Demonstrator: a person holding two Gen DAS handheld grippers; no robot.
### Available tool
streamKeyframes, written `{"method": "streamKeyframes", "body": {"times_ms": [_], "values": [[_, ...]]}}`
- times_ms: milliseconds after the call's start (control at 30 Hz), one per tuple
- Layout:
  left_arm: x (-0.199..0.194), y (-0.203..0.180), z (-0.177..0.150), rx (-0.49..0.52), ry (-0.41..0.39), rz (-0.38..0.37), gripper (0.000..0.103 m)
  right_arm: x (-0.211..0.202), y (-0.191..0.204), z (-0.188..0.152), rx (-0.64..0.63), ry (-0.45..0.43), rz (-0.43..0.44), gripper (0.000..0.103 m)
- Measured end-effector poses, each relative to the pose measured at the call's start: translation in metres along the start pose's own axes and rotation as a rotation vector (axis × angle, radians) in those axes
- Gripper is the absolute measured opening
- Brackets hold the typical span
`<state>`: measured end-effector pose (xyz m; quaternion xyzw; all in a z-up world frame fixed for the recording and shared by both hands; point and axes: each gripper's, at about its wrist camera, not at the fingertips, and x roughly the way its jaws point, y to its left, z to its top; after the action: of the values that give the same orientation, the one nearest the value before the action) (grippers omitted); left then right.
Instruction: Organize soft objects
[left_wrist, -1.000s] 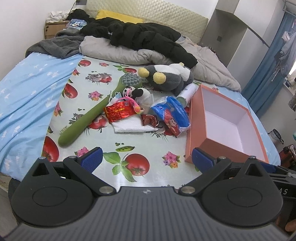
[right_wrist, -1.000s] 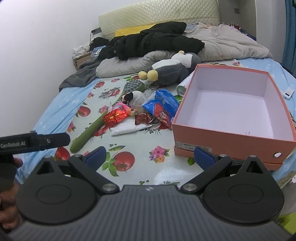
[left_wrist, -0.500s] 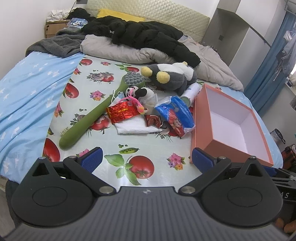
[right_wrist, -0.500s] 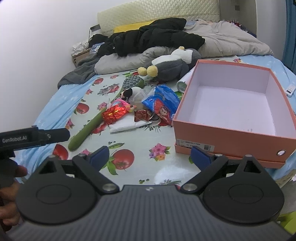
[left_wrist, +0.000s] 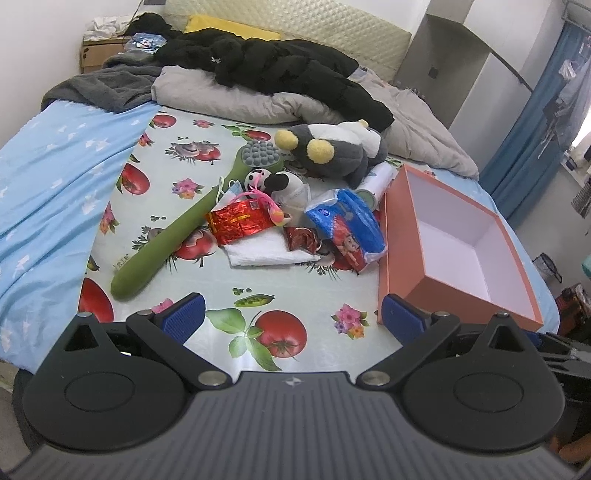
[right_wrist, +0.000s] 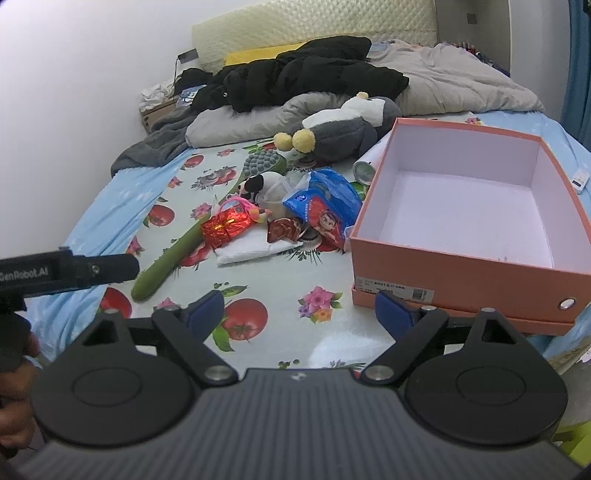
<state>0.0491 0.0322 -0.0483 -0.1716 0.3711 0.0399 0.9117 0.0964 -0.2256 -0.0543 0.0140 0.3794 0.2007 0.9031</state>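
Two matching black handheld grippers with blue finger pads

The left gripper (left_wrist: 291, 317) and the right gripper (right_wrist: 299, 312) each have a ribbed dark-grey body, two round black discs, angular black link arms with silver screws, and ridged blue pads (left_wrist: 184, 319). White "GenRobot.AI" lettering marks the left one's black side bar in the right wrist view.

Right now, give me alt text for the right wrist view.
Open right gripper hovers over a tomato-print bedsheet, its fingers having just been closing with nothing between them. Ahead lie a pile of soft items and an empty orange box.
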Motion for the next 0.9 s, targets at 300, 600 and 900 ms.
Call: {"method": "streamKeyframes", "body": {"times_ms": [300,600,900], "values": [[0.008,0.005,0.000,-0.024,0.001,-0.008,0.102,0.014,-0.001,0.001,0.002,0.001,0.024,0.091],[0.036,0.023,0.001,-0.026,0.019,0.006,0.102,0.033,0.001,0.001,0.028,0.026,0.030,0.090],[0.078,0.049,0.012,-0.022,0.042,0.042,0.102,0.072,0.024,0.010,-0.037,0.060,0.094,0.086]]}}
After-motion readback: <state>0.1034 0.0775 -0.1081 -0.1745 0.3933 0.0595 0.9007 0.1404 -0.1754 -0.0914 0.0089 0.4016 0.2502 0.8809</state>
